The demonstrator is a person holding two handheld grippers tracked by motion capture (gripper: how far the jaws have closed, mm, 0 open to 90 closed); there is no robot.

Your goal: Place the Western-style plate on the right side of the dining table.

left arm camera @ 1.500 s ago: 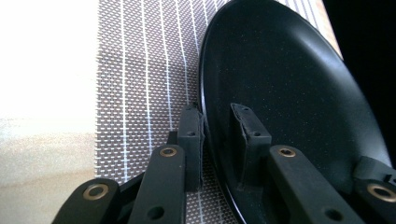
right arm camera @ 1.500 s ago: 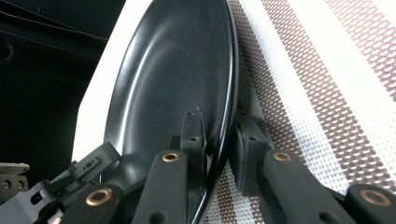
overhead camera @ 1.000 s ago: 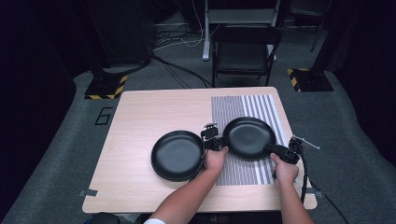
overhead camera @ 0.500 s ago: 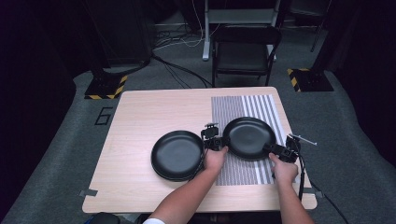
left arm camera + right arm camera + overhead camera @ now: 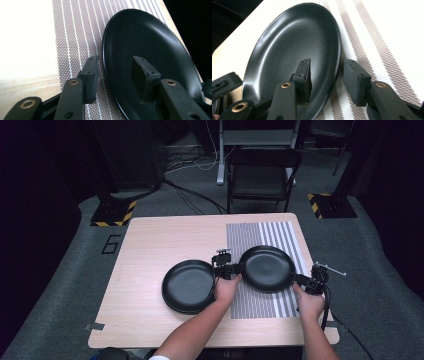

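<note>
A black plate (image 5: pixel 267 267) lies on the striped mat (image 5: pixel 280 235) at the right of the wooden table (image 5: pixel 170 240). My left gripper (image 5: pixel 235 269) is at its left rim and my right gripper (image 5: pixel 301 279) at its right rim. In the left gripper view the open gripper (image 5: pixel 116 72) straddles the plate's (image 5: pixel 150 45) rim, one jaw over the mat (image 5: pixel 75 30), one inside the plate. In the right gripper view the gripper (image 5: pixel 328 75) is likewise open around the rim of the plate (image 5: pixel 292 45). A second black plate (image 5: pixel 189 286) rests on bare wood just left of my left hand.
A dark folding chair (image 5: pixel 262 175) stands behind the table's far edge. Cables run over the grey floor beyond it. A strip of tape (image 5: pixel 95 326) sticks to the table's near left corner. Bare wood stretches across the table's left and far parts.
Almost nothing has moved. Both grippers stay at the rims of the plate on the mat, and both plates keep their places.
</note>
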